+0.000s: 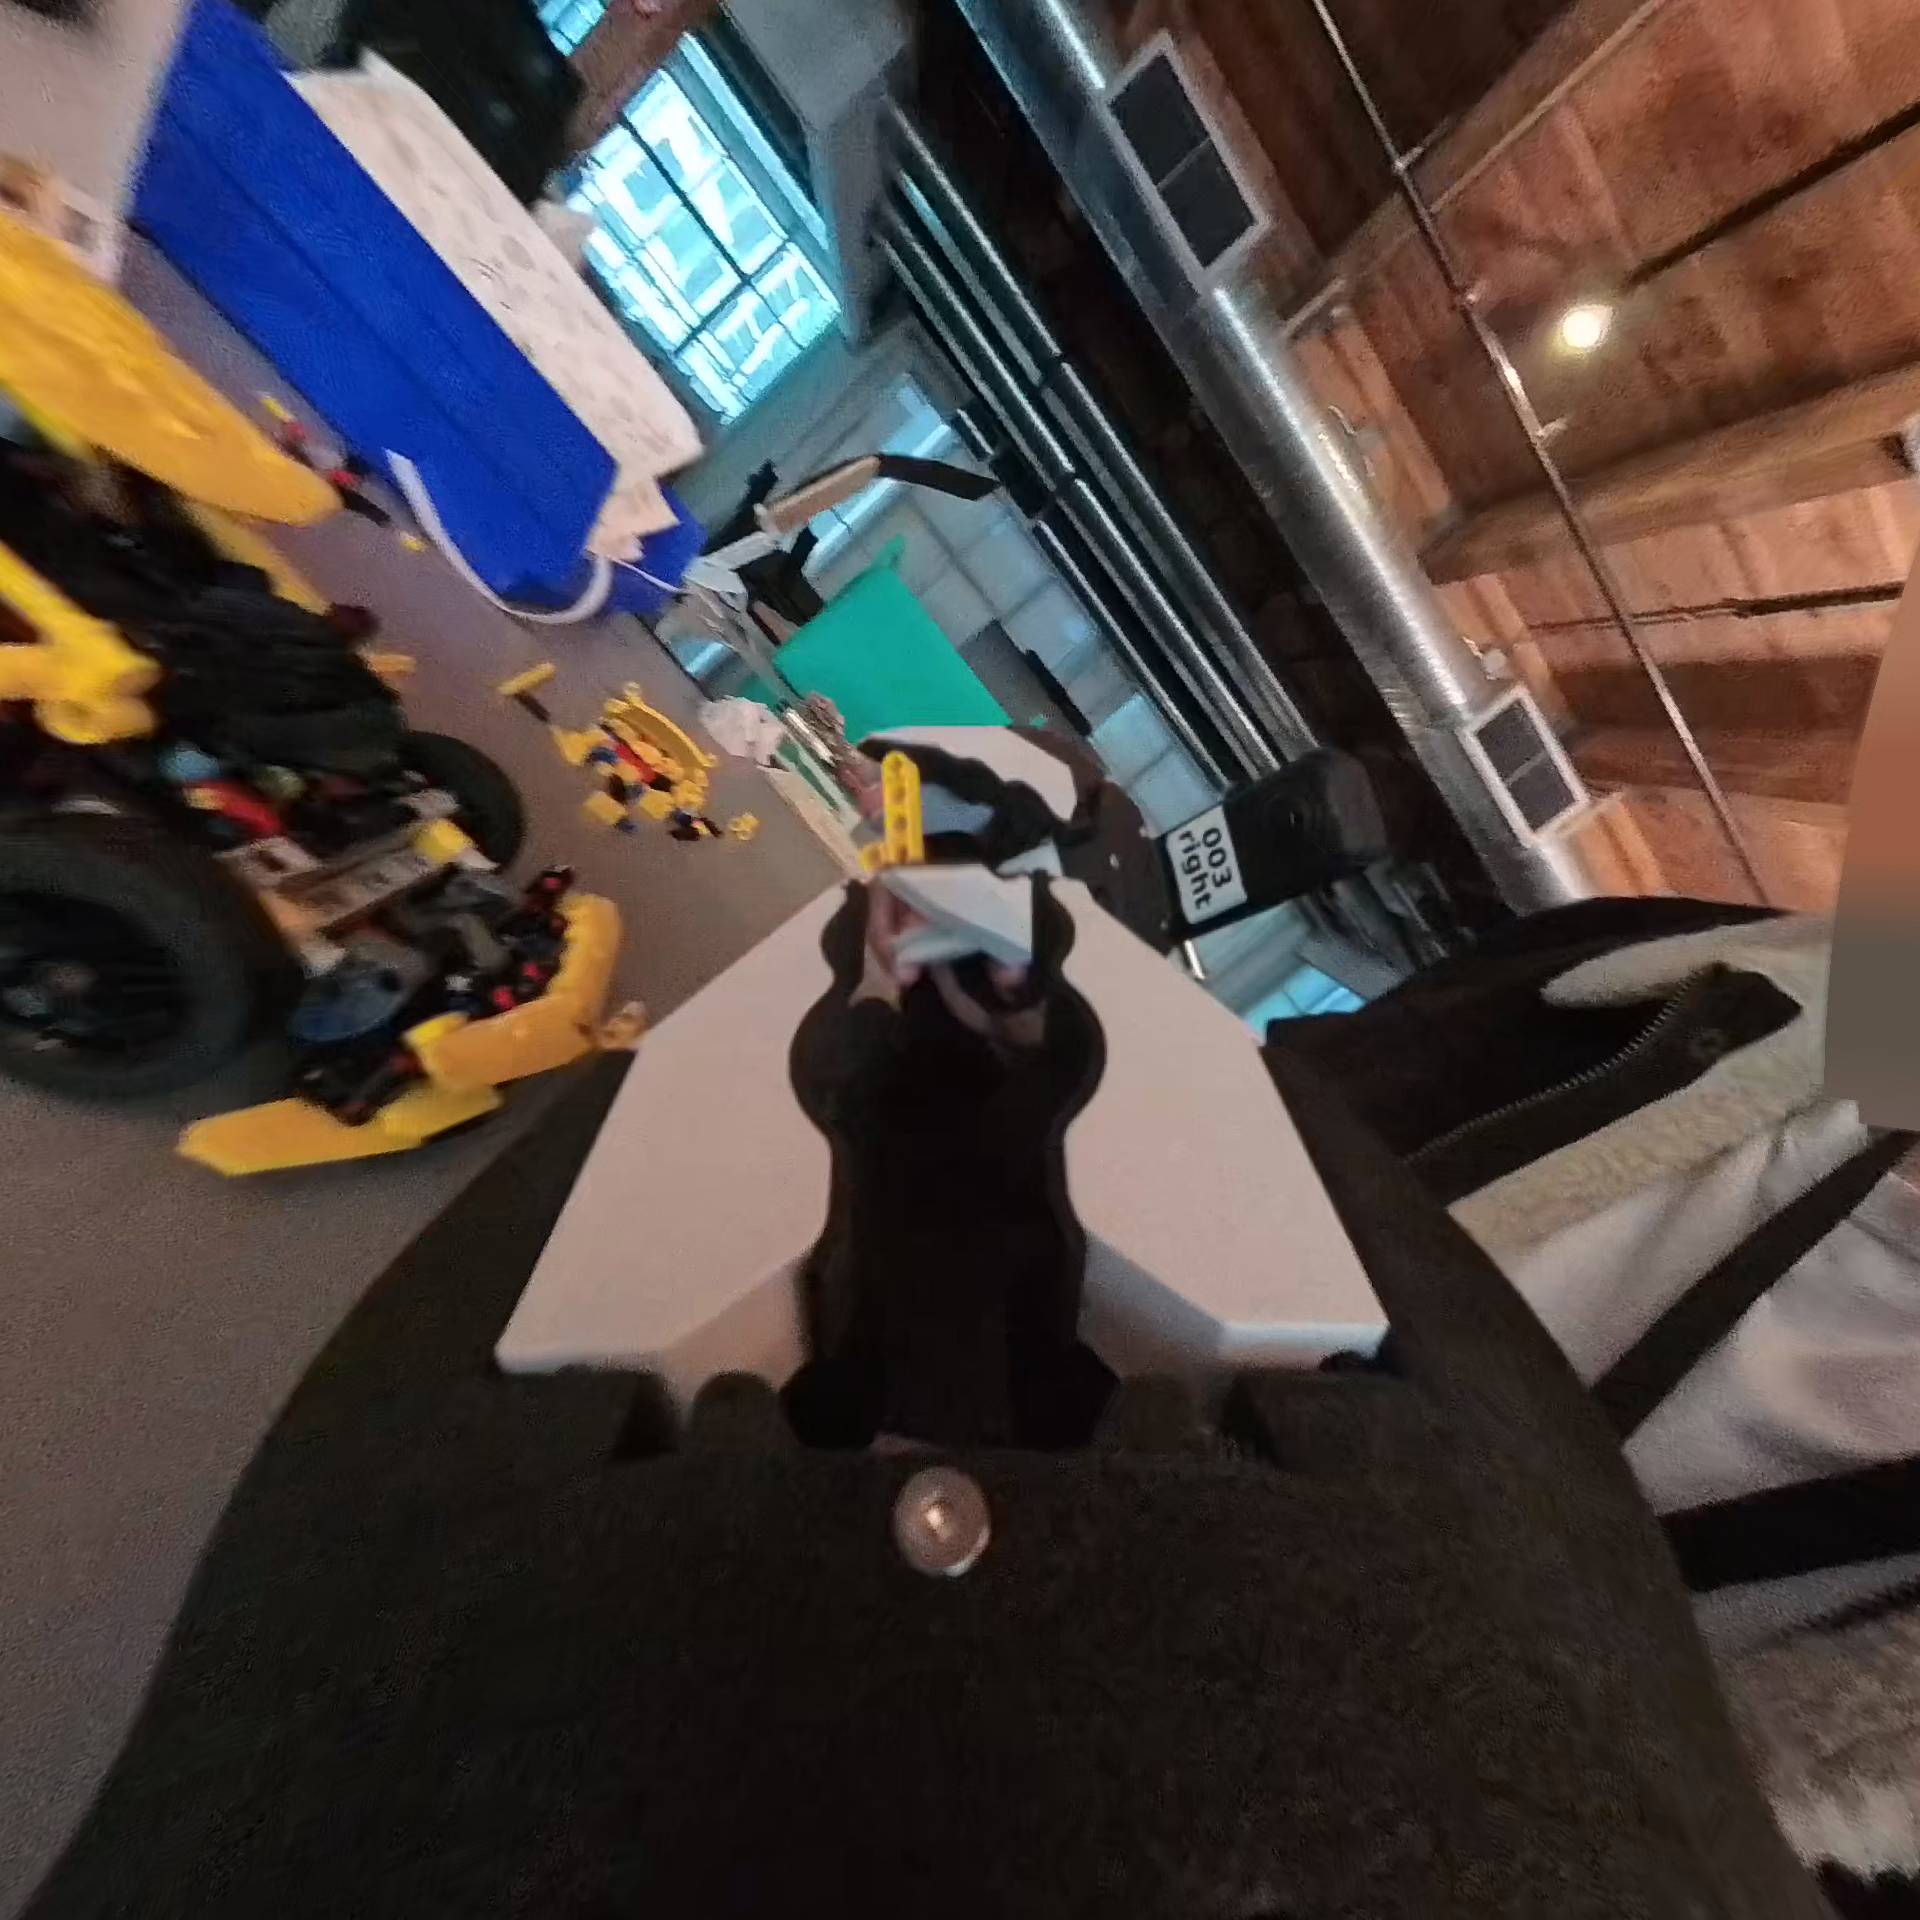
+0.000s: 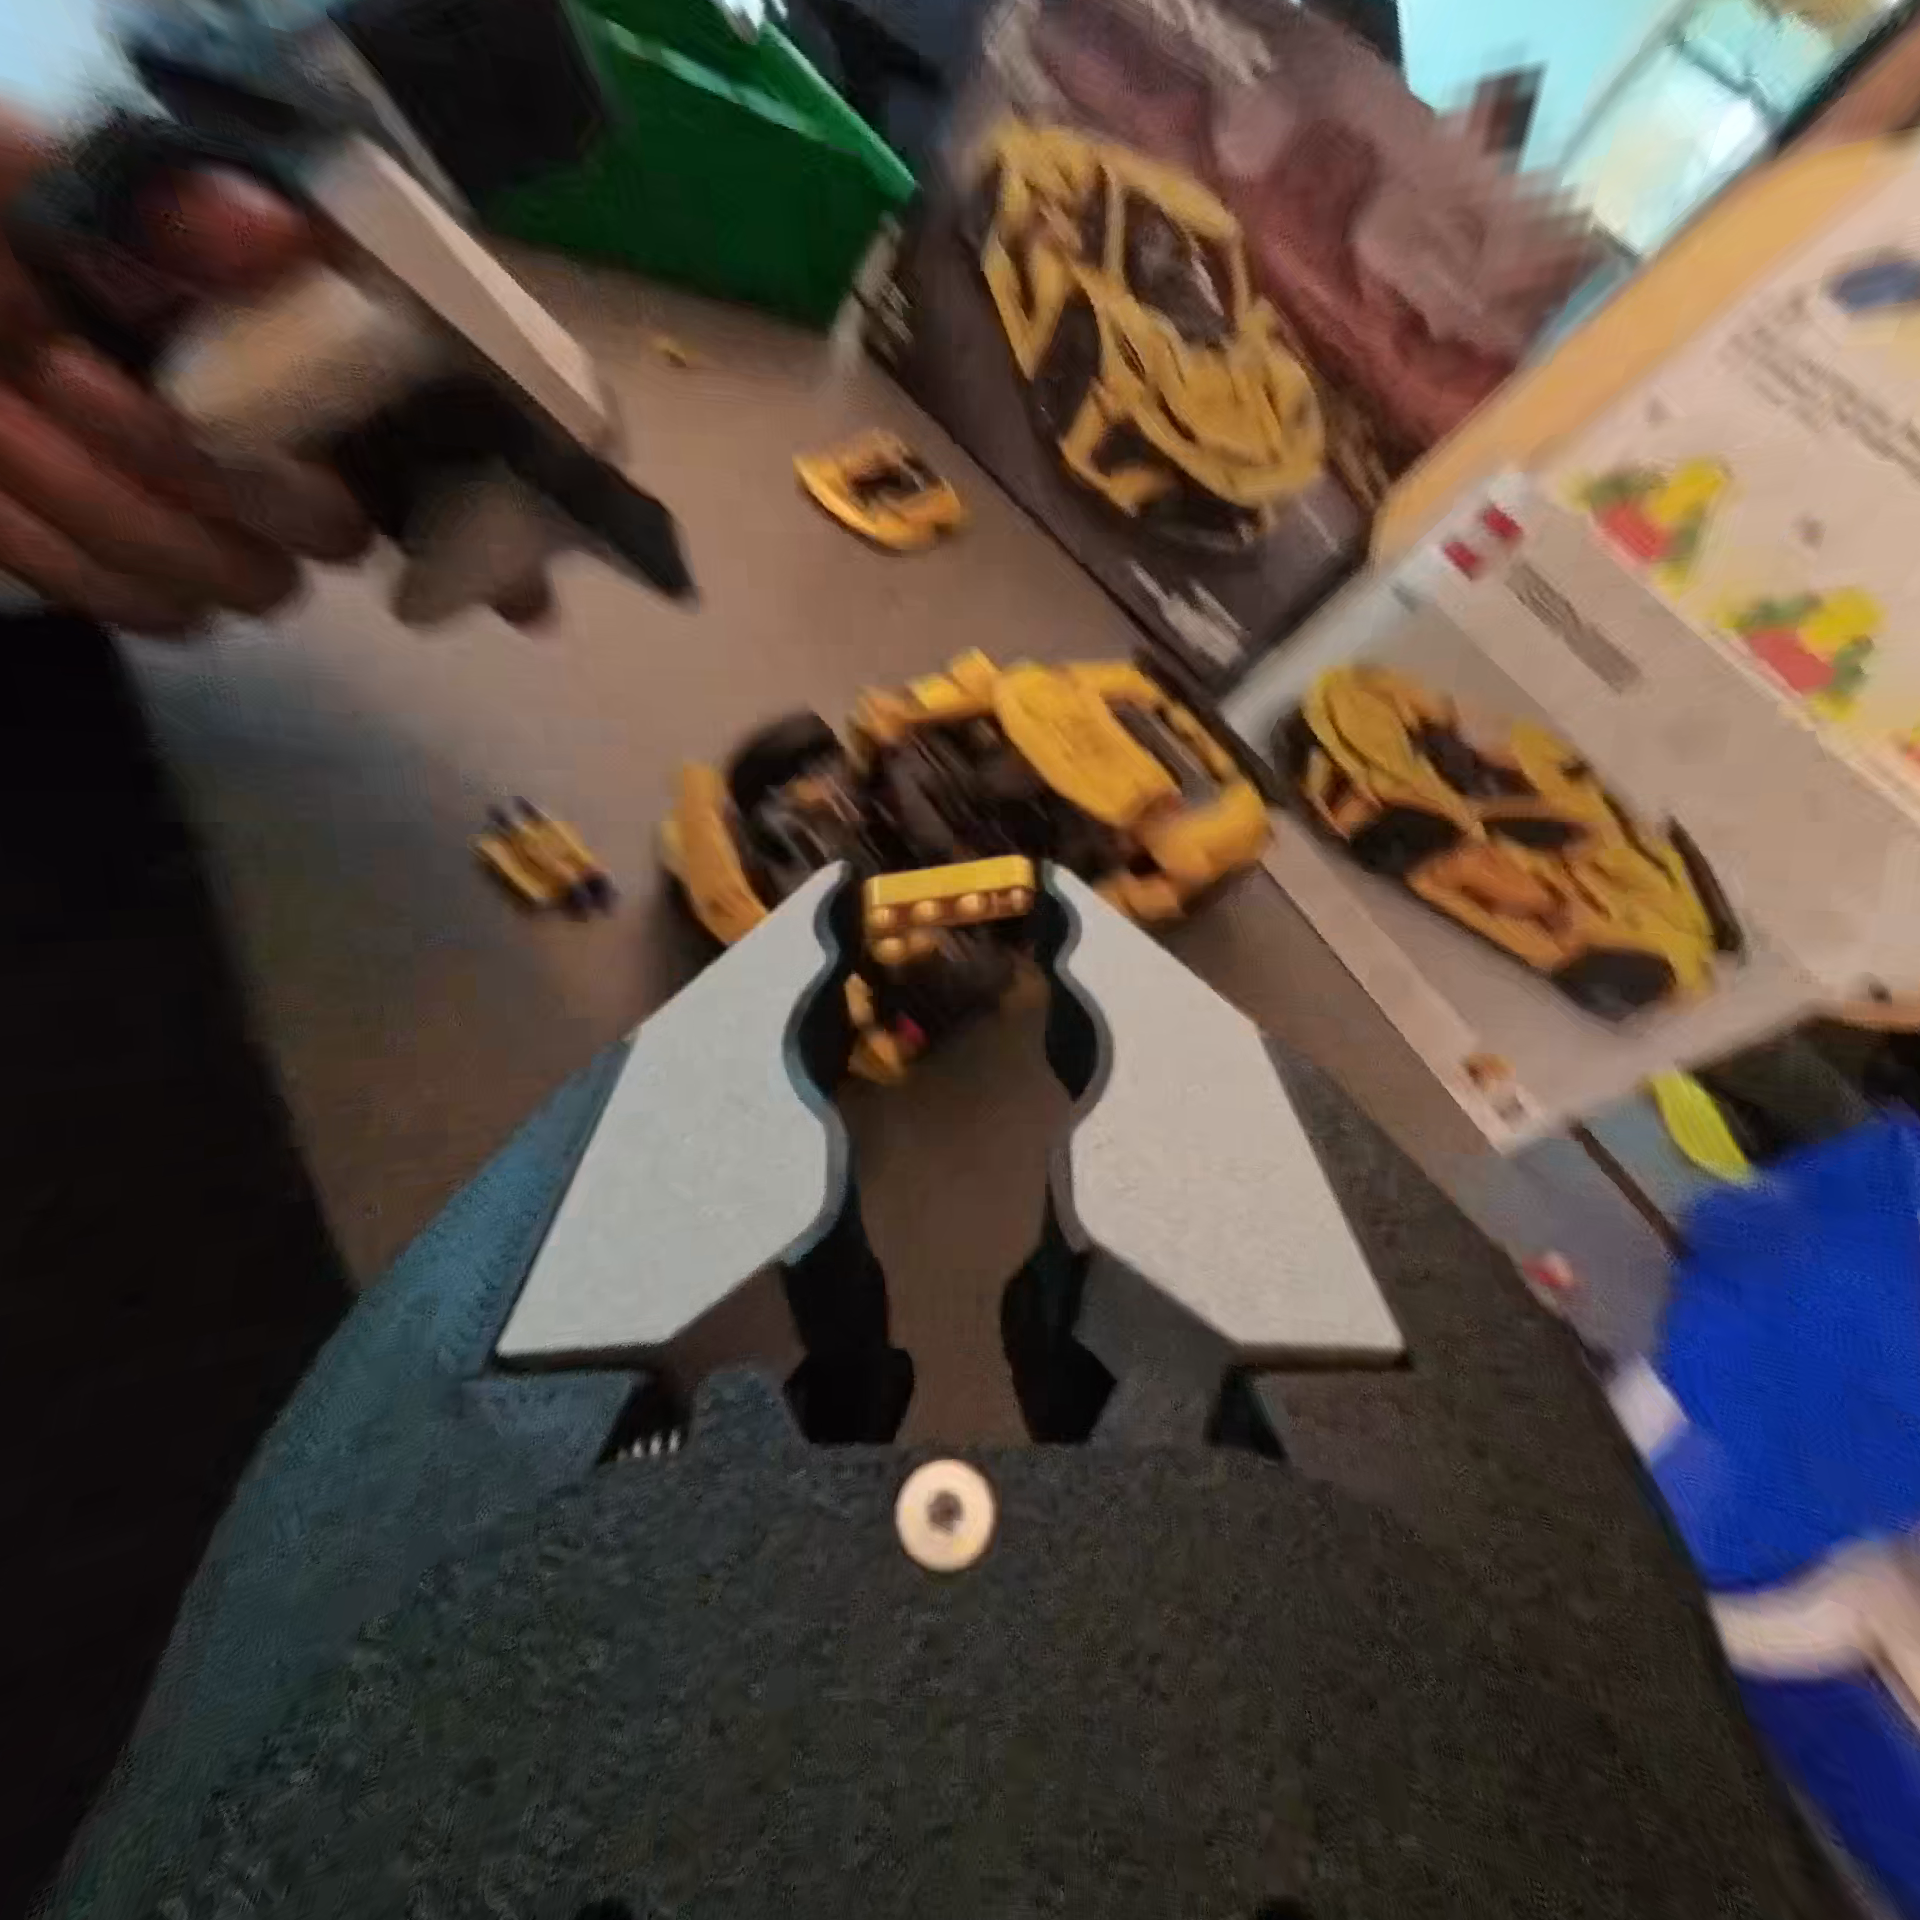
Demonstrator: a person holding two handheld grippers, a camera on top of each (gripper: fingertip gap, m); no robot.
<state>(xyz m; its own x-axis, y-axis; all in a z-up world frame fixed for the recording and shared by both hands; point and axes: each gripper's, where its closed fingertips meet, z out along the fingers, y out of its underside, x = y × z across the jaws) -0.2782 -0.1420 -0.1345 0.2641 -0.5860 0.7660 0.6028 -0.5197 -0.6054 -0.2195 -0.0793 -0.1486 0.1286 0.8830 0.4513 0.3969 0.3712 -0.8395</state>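
Right jaws: the right gripper [image 2: 951, 906] is drawn in narrow on a yellow beam [image 2: 954, 883] with a row of holes. The beam lies crosswise between the fingertips, clear of the table [image 2: 436, 935].
Left jaws: the left gripper [image 1: 948, 896] shows a narrow gap with nothing seen in it. Its tips point at the right gripper's tips and the beam, close by but not touching.
Beam's place: in the air over the middle of the table, just in front of the car [image 2: 997, 769] as the right wrist view has it.
Car: a part-built yellow and black brick model on the table. The picture is too blurred to tell its open spots.
Loose parts: a small yellow and black piece [image 2: 540, 857] lies left of the car. A yellow panel [image 2: 883, 504] lies farther back, and a heap of bricks [image 1: 644, 769] sits toward the far edge.
Edges: a box [image 2: 1195, 343] showing a car picture stands at the far side, with an open booklet [image 2: 1558, 810] propped to the right. A green bin [image 2: 707, 156] is behind and a blue bin [image 2: 1818, 1403] at the near right.
In the way: the left gripper and the hand [image 2: 125, 447] holding it hang over the table's left part. The car's bodywork lies right behind the beam.
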